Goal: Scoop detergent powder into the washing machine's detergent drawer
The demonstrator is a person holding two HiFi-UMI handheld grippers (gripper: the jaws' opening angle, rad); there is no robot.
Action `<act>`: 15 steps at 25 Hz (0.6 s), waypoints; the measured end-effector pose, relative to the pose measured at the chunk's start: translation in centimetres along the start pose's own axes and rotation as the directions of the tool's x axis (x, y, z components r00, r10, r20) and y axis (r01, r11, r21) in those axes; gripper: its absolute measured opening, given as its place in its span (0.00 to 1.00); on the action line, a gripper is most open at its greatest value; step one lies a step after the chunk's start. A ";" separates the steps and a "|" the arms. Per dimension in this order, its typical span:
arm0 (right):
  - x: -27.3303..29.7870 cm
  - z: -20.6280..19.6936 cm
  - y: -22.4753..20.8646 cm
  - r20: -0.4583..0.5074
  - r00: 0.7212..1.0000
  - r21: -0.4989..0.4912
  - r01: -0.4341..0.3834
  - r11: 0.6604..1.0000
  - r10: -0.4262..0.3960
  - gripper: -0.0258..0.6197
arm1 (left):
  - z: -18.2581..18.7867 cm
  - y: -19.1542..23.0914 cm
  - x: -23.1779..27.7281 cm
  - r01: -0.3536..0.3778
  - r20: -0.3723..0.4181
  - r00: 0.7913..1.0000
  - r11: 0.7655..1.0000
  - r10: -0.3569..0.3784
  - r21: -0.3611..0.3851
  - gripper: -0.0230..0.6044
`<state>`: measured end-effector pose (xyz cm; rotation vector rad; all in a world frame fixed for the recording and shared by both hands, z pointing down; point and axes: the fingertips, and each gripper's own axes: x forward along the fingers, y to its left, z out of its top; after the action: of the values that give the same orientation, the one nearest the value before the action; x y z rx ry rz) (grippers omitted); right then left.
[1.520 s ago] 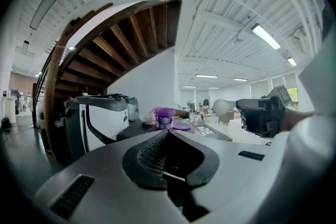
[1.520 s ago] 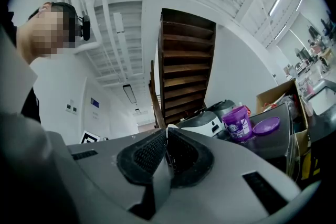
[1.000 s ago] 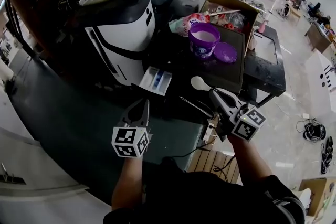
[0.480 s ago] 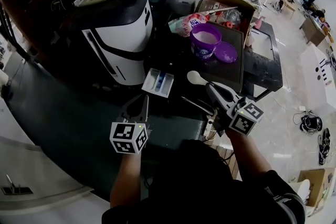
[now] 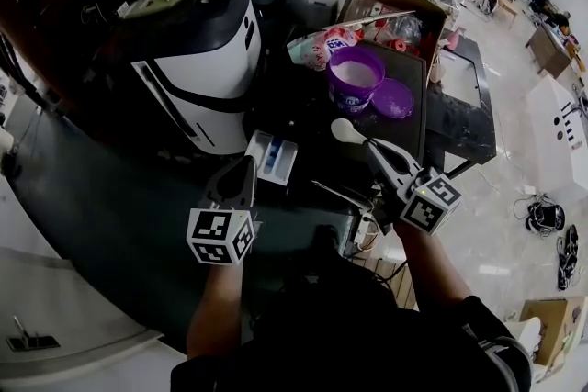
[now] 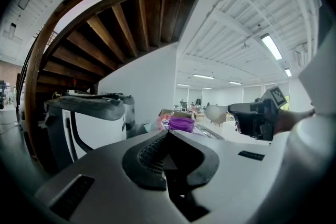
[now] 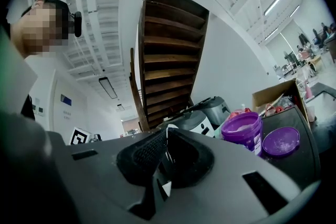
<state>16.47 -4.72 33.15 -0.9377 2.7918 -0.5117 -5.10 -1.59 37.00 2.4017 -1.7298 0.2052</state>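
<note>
The right gripper, jaws clenched on the thin handle of the white scoop, hung between the open detergent tub and the pulled-out drawer, the left gripper with jaws pressed together, empty; a twisting handle could have spilled powder short.

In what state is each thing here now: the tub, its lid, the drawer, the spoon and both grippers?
purple plastic tub of white powder: open, upright.
round purple lid: off, lying beside the tub.
white detergent drawer: pulled out of the washing machine.
white plastic spoon: in the air, clamped by its handle.
left gripper: shut, empty.
right gripper: shut on the spoon.
</note>
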 end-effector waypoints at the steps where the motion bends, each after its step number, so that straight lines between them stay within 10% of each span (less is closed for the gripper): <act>1: 0.5 0.4 -1.0 0.002 1.000 -0.001 0.004 1.000 -0.004 0.07 | 0.3 0.2 1.0 -0.005 0.000 1.000 1.000 0.005 0.004 0.05; 15: 6.1 4.3 -17.6 -0.046 0.997 -0.028 0.062 0.998 -0.063 0.07 | 3.1 0.7 17.0 -0.026 -0.056 0.998 0.999 0.027 0.020 0.05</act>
<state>22.49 -22.71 35.33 -1.0348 2.8253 -0.5138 -0.34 -18.19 37.63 2.3642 -1.7437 0.2916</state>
